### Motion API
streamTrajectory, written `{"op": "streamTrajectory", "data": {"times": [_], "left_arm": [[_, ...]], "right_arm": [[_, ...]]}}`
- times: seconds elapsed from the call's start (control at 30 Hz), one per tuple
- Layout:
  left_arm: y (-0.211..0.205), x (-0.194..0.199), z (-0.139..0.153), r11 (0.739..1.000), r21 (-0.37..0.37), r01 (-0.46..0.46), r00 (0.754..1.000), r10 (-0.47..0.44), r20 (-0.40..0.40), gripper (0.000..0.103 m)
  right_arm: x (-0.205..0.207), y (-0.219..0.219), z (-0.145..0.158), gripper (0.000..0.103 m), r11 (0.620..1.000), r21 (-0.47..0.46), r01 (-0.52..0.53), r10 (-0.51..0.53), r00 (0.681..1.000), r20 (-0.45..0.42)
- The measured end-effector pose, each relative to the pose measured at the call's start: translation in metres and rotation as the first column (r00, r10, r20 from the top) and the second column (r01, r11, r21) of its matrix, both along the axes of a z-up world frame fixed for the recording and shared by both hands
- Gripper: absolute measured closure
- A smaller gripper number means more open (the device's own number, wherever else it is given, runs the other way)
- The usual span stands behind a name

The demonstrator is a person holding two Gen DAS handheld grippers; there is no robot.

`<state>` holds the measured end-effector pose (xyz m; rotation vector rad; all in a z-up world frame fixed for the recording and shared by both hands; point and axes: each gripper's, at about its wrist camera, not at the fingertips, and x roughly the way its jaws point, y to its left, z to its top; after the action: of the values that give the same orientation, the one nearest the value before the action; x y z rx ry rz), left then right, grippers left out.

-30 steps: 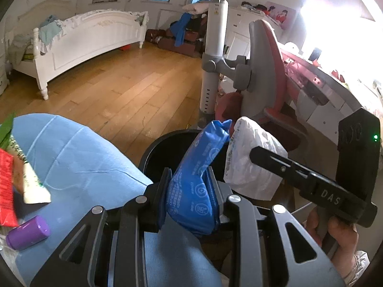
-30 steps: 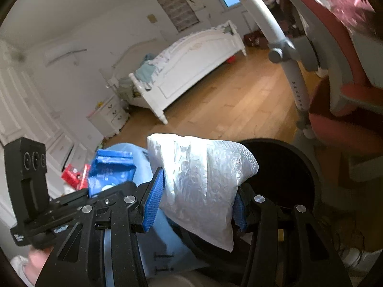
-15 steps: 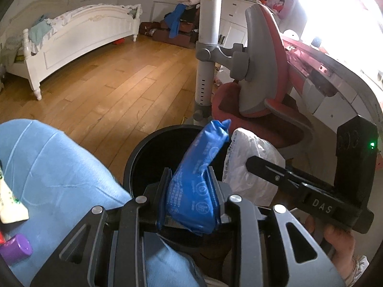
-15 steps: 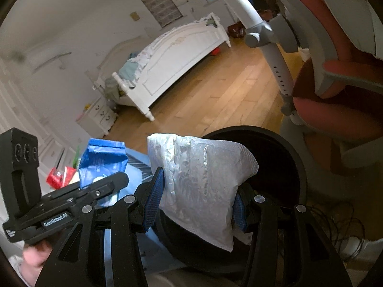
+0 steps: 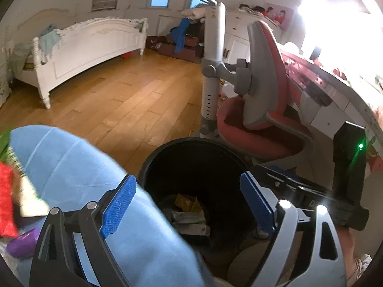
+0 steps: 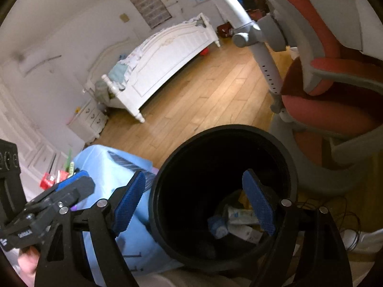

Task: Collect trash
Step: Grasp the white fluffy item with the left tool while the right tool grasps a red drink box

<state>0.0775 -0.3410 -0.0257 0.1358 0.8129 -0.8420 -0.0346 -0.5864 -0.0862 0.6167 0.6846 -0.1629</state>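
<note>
Wooden plank floor (image 5: 124, 100), white bed (image 5: 95, 40), round black bin (image 6: 225, 191) holding maybe wrappers; left gripper (image 5: 189, 205) and right gripper (image 6: 196, 201) opening, empty.

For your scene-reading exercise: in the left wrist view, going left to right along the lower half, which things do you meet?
Red packet → purple bottle → blue cloth → black trash bin → the other black tongs.

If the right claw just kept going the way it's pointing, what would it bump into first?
Probably the trash heaped at the bottom of the black bin: the right claw, its jaws opening with nothing between them, aims into its mouth. Depth is hard to judge.
</note>
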Motion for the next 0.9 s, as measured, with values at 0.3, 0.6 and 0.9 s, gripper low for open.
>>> {"op": "streamTrajectory", "data": {"times": [0.3,0.6,0.9], "left_arm": [[0.112,0.012,0.020,0.969,-0.063,-0.240,0.969,0.243,0.045,0.009],[0.261,0.044,0.016,0.857,-0.070,-0.511,0.854,0.515,0.073,0.009],[0.301,0.077,-0.001,0.859,0.006,-0.512,0.856,0.511,0.076,0.009]], "right_arm": [[0.035,0.074,0.028,0.019,0.982,-0.051,-0.182,0.183,0.983,0.016],[0.093,0.189,0.079,0.019,0.890,-0.137,-0.436,0.447,0.892,0.064],[0.151,0.304,0.117,0.019,0.758,-0.192,-0.623,0.646,0.759,0.084]]}}
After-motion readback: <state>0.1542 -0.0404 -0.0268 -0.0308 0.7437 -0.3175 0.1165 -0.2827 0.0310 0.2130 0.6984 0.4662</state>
